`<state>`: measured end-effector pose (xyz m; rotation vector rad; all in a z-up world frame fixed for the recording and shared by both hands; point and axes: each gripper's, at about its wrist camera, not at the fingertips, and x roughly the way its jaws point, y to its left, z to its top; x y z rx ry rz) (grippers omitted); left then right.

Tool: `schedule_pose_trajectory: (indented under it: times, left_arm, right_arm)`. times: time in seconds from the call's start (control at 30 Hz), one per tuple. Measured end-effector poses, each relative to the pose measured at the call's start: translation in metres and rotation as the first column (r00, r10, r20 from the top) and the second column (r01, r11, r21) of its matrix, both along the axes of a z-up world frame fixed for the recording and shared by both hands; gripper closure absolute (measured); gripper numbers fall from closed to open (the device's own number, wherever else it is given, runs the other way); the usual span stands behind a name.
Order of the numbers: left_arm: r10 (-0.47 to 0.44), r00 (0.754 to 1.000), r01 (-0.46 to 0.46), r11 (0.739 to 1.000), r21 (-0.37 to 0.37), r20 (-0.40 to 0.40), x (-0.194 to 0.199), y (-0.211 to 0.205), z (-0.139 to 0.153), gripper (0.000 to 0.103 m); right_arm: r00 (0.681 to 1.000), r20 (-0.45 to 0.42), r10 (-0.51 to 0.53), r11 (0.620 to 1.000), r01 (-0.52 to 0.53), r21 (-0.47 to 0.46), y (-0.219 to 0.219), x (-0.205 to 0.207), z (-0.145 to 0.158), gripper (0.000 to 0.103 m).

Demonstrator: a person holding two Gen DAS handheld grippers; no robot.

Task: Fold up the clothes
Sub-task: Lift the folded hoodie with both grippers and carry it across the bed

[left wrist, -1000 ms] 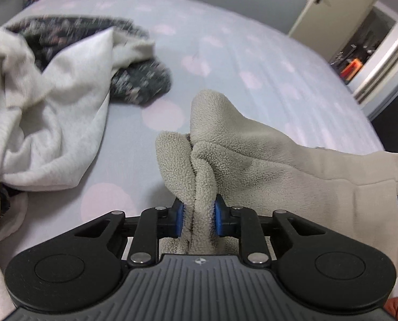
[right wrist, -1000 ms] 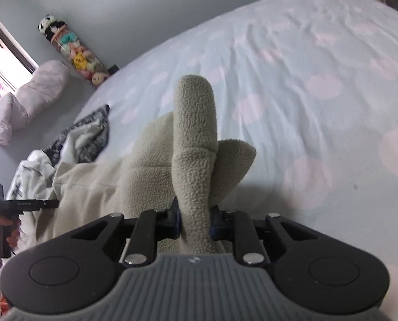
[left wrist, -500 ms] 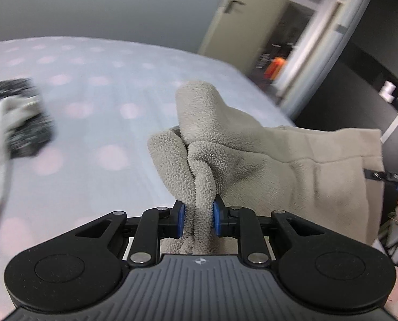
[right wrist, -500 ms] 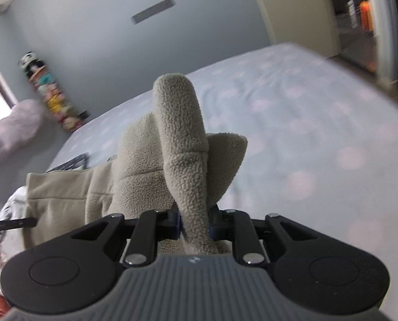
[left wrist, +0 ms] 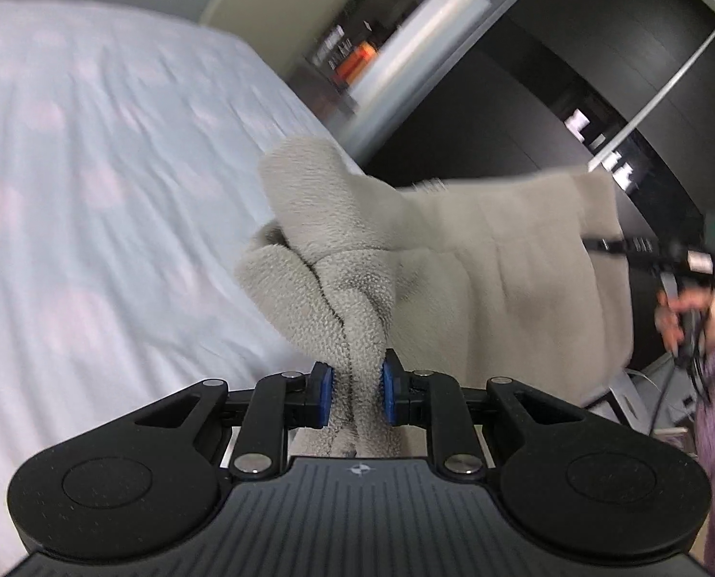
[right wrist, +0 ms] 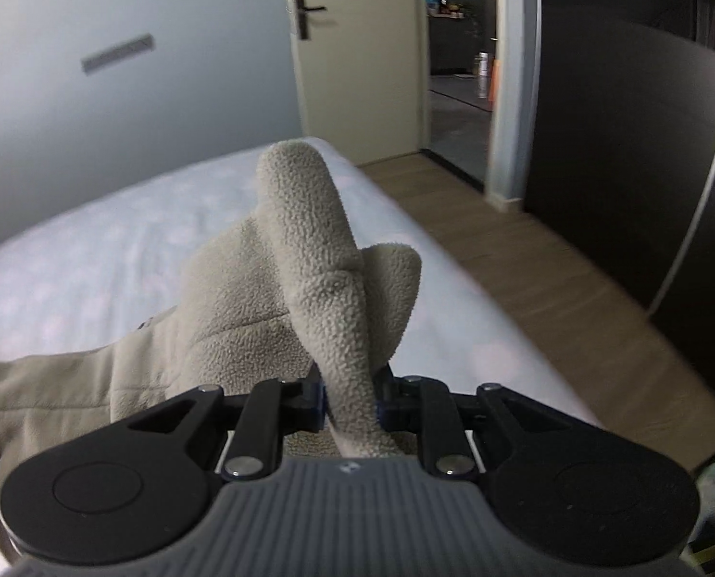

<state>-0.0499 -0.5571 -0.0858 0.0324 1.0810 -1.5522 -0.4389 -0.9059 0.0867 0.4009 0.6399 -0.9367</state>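
Observation:
A beige fleece garment [left wrist: 453, 259] hangs stretched in the air between both grippers, above the edge of the bed. My left gripper [left wrist: 355, 392] is shut on a bunched corner of it, blue pads pressed on the fleece. In the left wrist view the right gripper [left wrist: 597, 244] appears at the far right, gripping the garment's other corner, with a hand [left wrist: 684, 312] in a purple sleeve behind it. In the right wrist view my right gripper [right wrist: 352, 401] is shut on a rolled fold of the fleece garment [right wrist: 309, 259], which trails off to the left.
The bed [left wrist: 93, 192] with a pale blue sheet and pink dots lies left and below. A wooden floor [right wrist: 573, 298], an open cream door [right wrist: 357, 48] and dark wardrobe fronts [right wrist: 621, 120] stand to the right of the bed.
Both grippers swung right and rose, carrying the fleece garment off the bed. The white and dark clothes pile has left both views; the door and wardrobe came in. Both grips held.

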Motion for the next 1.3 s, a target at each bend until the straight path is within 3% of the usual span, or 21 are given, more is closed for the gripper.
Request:
schedule_pose_trajectory:
  times: [0.17, 0.27, 0.5, 0.67, 0.77, 0.97, 1.07, 1.13, 1.3]
  left_arm:
    - [-0.109, 0.993, 0.112, 0.992, 0.053, -0.052, -0.053, -0.043, -0.040, 0.086]
    - [-0.126, 0.989, 0.131, 0.989, 0.071, -0.076, -0.062, -0.069, -0.056, 0.086]
    - [-0.144, 0.986, 0.153, 0.982, 0.114, -0.084, -0.068, -0.115, -0.073, 0.086]
    - [-0.162, 0.985, 0.168, 0.977, 0.129, -0.057, -0.070, -0.137, -0.088, 0.086]
    - [-0.174, 0.985, 0.175, 0.969, 0.175, -0.018, -0.064, -0.144, -0.101, 0.086]
    - [-0.193, 0.981, 0.179, 0.953, 0.246, 0.031, -0.059, -0.152, -0.127, 0.085]
    - [-0.196, 0.980, 0.180, 0.951, 0.253, 0.038, -0.061, -0.153, -0.134, 0.085]
    - [-0.193, 0.981, 0.179, 0.950, 0.255, 0.032, -0.061, -0.151, -0.135, 0.085]
    - [-0.178, 0.984, 0.165, 0.953, 0.256, 0.030, -0.061, -0.151, -0.128, 0.084]
  right_arm:
    - [0.993, -0.115, -0.040, 0.999, 0.042, 0.021, -0.054, -0.016, -0.014, 0.083]
    - [0.981, -0.182, -0.062, 0.996, 0.072, 0.045, -0.086, -0.021, -0.037, 0.082]
    - [0.968, -0.226, -0.112, 0.990, 0.127, 0.055, -0.151, 0.000, -0.089, 0.082]
    - [0.940, -0.321, -0.118, 0.990, 0.134, 0.030, -0.189, 0.035, -0.119, 0.082]
    - [0.924, -0.361, -0.124, 0.988, 0.147, 0.039, -0.209, 0.047, -0.144, 0.082]
    - [0.912, -0.384, -0.143, 0.977, 0.191, 0.089, -0.241, 0.037, -0.195, 0.080]
    - [0.907, -0.397, -0.138, 0.976, 0.192, 0.100, -0.244, 0.033, -0.212, 0.077]
    - [0.902, -0.408, -0.141, 0.977, 0.194, 0.090, -0.247, 0.032, -0.218, 0.067]
    - [0.874, -0.424, -0.239, 0.968, 0.246, -0.039, -0.228, 0.008, -0.199, 0.050]
